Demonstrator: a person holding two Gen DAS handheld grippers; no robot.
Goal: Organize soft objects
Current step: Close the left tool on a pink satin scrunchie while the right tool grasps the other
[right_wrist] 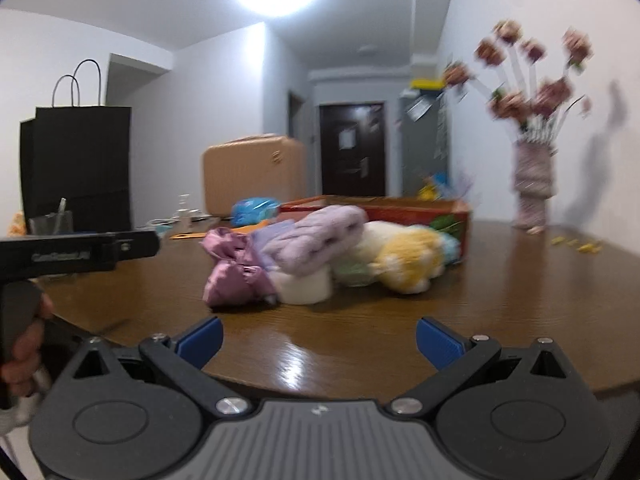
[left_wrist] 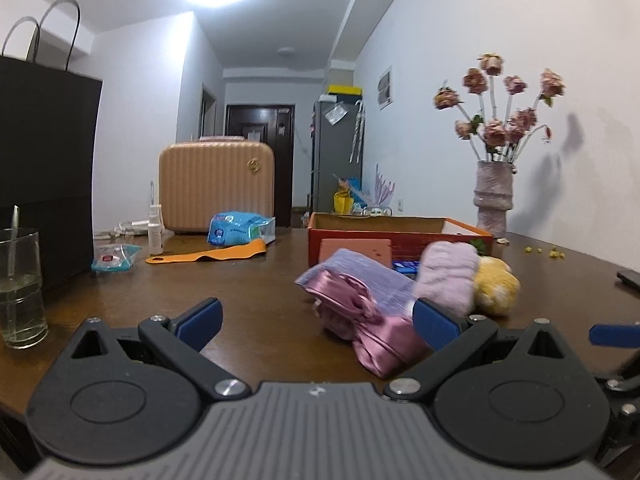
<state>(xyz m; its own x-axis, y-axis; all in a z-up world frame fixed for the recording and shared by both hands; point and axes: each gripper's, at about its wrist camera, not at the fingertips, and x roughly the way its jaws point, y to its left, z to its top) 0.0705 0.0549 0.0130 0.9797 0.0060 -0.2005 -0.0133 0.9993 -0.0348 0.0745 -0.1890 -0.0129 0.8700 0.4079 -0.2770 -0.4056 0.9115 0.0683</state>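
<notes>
left claw [left_wrist: 316, 322]: black arms, blue pads, spread wide apart, holding nothing; low over the dark brown wooden counter [left_wrist: 248, 280]. its right pad [left_wrist: 436, 326] sits just in front of the soft pile; contact cannot be told.

right claw [right_wrist: 318, 342]: same build, also spread apart and empty, at the counter's near edge, well short of the pile. the view is blurred.

person's hand [right_wrist: 22, 354]: at 9 o'clock in the right wrist view, gripping the black handle of the left tool.

soft objects, heaped together on the counter, at 1 o'clock from the left claw and 12 o'clock from the right claw:
- glossy pink satin cloth, bunched [left_wrist: 360, 320], nearest the left claw.
- lilac ribbed fabric piece [left_wrist: 360, 276], lying on the satin.
- fluffy pale purple plush sock or towel roll [left_wrist: 446, 276], on top of the heap.
- fuzzy yellow and white plush item [left_wrist: 496, 284], at the heap's 3 o'clock side.
- cream-white soft roll [right_wrist: 306, 290], under the purple plush.

orange-red open cardboard box [left_wrist: 400, 232]: just behind the heap, at 12 o'clock of it.

further out, in the left wrist view:
- knobbly pinkish vase of dried pink roses [left_wrist: 494, 196], 2 o'clock, by the wall.
- beige ribbed hard-shell case [left_wrist: 216, 188], 11 o'clock.
- blue plastic tissue packet [left_wrist: 240, 230], before the case.
- flat orange strap [left_wrist: 208, 254], beside the packet.
- small white spray bottle [left_wrist: 155, 228], 10 o'clock.
- black paper carrier bag [left_wrist: 44, 168], 9 o'clock.
- clear drinking glass holding liquid [left_wrist: 20, 288], near the bag.
</notes>
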